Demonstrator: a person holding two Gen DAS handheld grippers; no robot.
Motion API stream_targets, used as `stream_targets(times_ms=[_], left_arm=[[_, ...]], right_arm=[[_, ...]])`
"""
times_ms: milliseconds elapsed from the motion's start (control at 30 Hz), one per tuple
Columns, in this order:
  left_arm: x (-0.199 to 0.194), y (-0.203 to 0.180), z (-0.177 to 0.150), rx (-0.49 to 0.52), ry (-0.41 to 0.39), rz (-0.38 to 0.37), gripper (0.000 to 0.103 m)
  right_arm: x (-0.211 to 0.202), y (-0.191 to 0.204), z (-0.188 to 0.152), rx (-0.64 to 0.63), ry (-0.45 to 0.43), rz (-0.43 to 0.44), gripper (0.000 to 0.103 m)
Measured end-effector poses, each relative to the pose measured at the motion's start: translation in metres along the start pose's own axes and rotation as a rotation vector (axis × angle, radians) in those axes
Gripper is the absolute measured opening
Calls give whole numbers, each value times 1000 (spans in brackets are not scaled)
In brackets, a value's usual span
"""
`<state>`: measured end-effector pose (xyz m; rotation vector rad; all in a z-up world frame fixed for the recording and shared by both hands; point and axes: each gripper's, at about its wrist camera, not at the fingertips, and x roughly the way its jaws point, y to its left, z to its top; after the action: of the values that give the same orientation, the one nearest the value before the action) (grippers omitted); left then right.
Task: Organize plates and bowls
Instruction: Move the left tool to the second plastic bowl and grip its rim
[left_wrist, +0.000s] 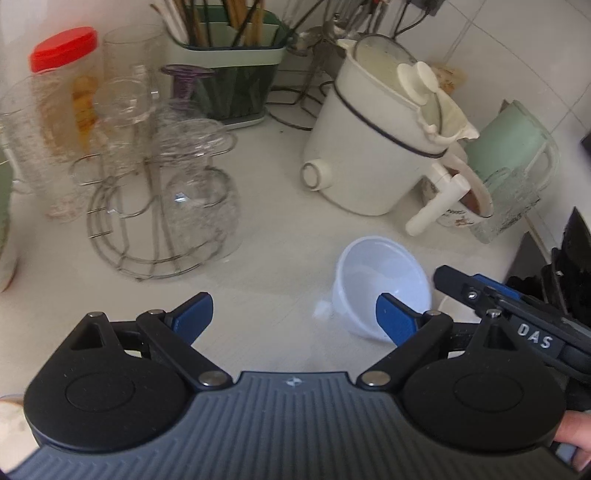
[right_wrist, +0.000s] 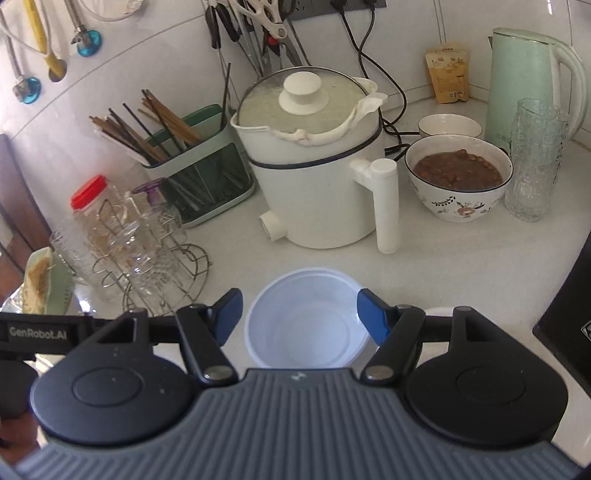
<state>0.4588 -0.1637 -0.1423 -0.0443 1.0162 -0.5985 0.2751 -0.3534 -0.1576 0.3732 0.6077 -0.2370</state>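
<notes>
Left hand-held gripper (left_wrist: 294, 316): wide open, empty, marked "GenRobot.AI"
Right hand-held gripper (right_wrist: 300, 315): wide open around white plastic bowl (right_wrist: 307, 322), marked "DAS"

You stood before a pale white countertop (right_wrist: 461, 258) that met a wall of glossy white square tiles (right_wrist: 406, 48) in a corner. A dark power strip (right_wrist: 354, 5) ran along the top of that wall, and black cables (right_wrist: 388, 88) dropped from it to the counter. Steel hoses with blue fittings (right_wrist: 27, 90) hung at the far left. Soft, even daylight lit the surfaces, and the tiles showed faint reflections.
</notes>
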Motion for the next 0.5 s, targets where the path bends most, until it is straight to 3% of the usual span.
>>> stream_targets(times_ms=[167, 500], left_arm=[[19, -10, 8, 26, 27, -30, 93], [64, -21, 18, 18, 113, -116, 59]], right_arm=[[15, -6, 3, -7, 18, -2, 70], [43, -16, 0, -14, 72, -99, 52]])
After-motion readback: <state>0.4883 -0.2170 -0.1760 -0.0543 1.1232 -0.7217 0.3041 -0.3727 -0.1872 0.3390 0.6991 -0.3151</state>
